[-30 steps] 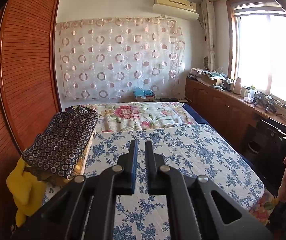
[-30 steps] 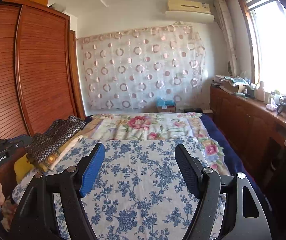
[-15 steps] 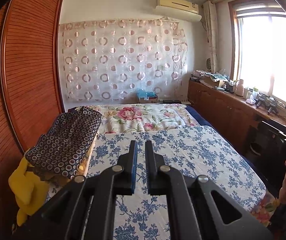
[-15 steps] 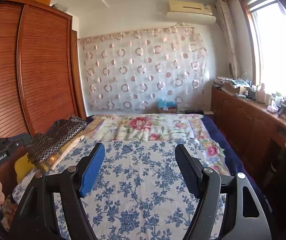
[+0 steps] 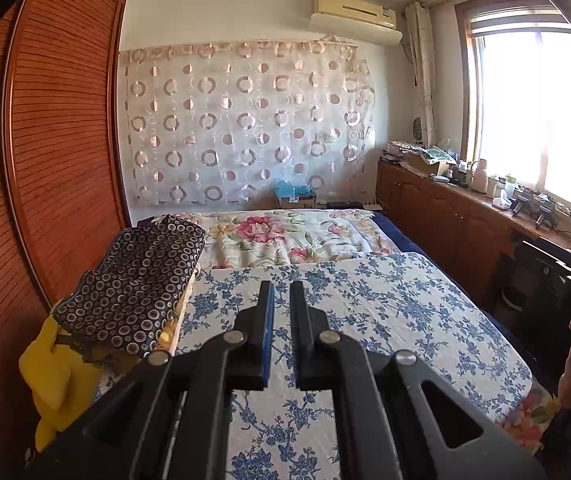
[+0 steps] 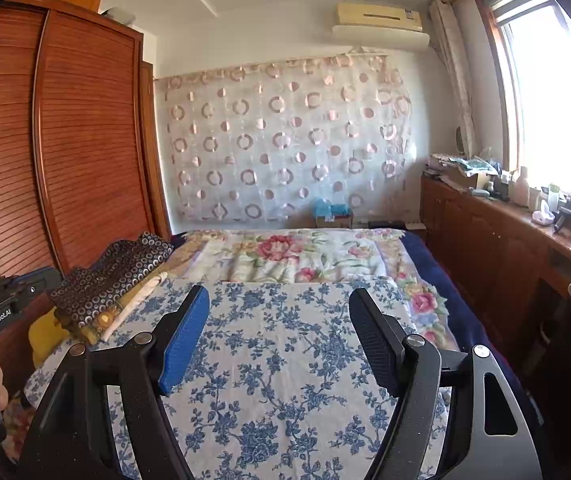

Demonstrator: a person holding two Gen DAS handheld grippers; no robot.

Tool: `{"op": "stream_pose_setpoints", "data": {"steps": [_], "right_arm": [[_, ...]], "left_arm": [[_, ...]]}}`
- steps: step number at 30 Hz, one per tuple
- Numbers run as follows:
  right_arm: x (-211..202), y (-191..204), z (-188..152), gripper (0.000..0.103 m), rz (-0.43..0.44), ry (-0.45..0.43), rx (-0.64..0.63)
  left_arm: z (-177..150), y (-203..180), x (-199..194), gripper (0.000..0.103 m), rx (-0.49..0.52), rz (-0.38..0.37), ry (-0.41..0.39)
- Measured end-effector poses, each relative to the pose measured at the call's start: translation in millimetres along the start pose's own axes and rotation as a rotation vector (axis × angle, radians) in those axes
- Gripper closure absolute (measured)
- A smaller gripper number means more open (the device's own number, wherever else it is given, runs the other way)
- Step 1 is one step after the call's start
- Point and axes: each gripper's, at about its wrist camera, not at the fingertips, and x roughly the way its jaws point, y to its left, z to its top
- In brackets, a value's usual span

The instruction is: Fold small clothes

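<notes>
Both grippers hover above a bare floral quilt (image 6: 285, 360).
Left gripper (image 5: 281, 292) closed, empty; right gripper (image 6: 277, 300) wide, empty; folded dotted cloth (image 5: 137, 284) at wardrobe-side edge.

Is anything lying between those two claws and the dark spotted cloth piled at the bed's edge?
Nothing visible. Only the bare blue-flowered quilt lies between the right gripper, the left gripper and the dark spotted cloth.

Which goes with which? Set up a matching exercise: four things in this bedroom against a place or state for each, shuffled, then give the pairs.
Things:
1. left gripper
2. right gripper
3. dark ring-patterned cloth
4. air conditioner

Places or states:
A. high on the wall above the curtain
B. jaws wide apart, nothing between
C. piled at the bed's left edge by the wardrobe
D. jaws nearly closed, empty

Pairs: 1-D, 2-B, 3-C, 4-A
</notes>
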Motion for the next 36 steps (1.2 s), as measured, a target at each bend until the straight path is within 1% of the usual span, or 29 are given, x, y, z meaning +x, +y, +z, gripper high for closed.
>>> {"op": "stream_pose_setpoints", "data": {"steps": [36], "right_arm": [[-0.2,-1.6,1.1,0.029,-0.003,-0.008,0.0]], "left_arm": [[0.9,-0.1,-2.4,0.098,0.001,-0.001,-0.006]]}}
